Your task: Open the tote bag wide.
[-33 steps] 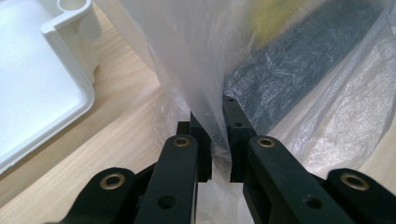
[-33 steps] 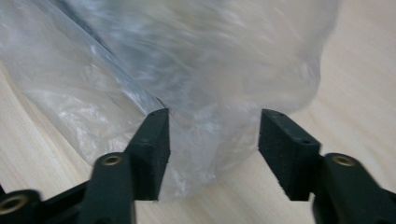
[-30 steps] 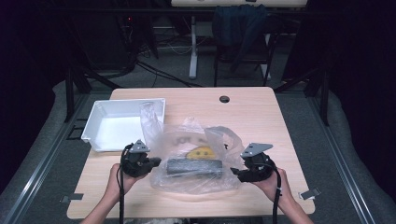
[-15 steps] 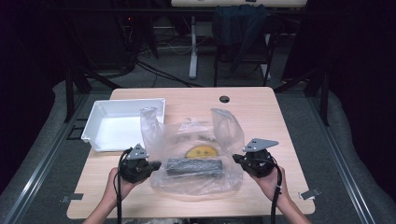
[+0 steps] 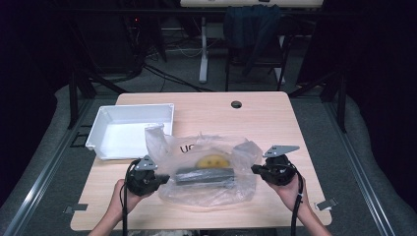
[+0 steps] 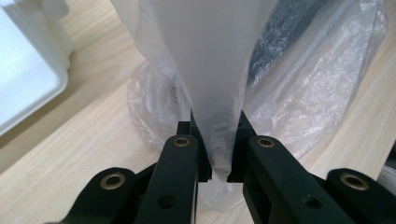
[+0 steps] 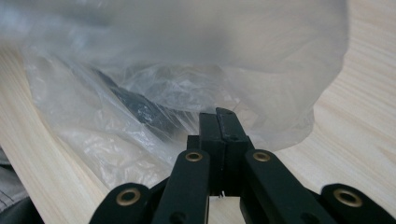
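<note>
Plastic bag (image 5: 209, 169) is lying across the table (image 5: 255, 118) between both grippers, its long axis running left to right; inside are lying a dark bar (image 5: 204, 175) and a yellow disc (image 5: 212, 160). White tray (image 5: 130, 129) is sitting empty beyond. Left gripper (image 6: 214, 144) is pinching a fold of bag film (image 6: 212, 70). Right gripper (image 7: 219, 122) is showing jaws clenched at the bag's (image 7: 187, 65) edge, whether on film I cannot tell.

I see the plastic bag (image 5: 206, 169) lying mid-surface (image 5: 295, 132), a long bar (image 5: 204, 175) and a round disc (image 5: 212, 160) inside it, the tray (image 5: 130, 130) behind-left, touching it.
</note>
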The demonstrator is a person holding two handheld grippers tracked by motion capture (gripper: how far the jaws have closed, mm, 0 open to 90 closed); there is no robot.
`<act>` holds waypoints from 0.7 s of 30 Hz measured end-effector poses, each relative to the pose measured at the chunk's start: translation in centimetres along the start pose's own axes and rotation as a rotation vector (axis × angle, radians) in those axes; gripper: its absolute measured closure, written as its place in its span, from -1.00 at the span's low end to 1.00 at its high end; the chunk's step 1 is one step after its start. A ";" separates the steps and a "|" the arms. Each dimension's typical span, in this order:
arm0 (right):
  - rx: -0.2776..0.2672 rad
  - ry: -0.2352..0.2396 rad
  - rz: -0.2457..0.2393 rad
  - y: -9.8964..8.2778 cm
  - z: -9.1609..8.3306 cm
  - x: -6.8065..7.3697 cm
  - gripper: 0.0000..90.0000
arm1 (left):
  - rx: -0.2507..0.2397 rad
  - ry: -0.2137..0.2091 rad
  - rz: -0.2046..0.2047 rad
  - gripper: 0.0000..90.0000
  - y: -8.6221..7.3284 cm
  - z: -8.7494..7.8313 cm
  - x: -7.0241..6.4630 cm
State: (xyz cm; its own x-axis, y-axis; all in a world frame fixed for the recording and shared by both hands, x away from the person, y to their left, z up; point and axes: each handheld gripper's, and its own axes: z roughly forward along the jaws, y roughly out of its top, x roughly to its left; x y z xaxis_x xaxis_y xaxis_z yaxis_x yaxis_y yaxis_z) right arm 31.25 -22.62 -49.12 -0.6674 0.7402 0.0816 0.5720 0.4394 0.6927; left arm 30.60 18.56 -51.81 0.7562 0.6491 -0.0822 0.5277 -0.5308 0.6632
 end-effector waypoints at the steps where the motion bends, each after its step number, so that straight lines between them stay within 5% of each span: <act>1: 0.013 0.005 0.005 -0.1 0.2 -0.1 1.00 | 0.005 0.000 0.004 0.90 0.0 0.1 0.0; 21: 0.202 0.039 0.004 -1.2 2.7 -0.9 1.00 | 0.122 -0.016 0.033 0.90 -0.7 1.3 0.4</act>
State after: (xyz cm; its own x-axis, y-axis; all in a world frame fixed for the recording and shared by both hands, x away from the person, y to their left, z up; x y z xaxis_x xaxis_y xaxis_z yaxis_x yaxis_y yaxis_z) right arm 32.45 -22.42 -51.96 -0.6807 0.7236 0.1147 0.6563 0.5326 0.5344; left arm 31.01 18.46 -53.24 0.7796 0.6218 -0.0745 0.5447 -0.6145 0.5707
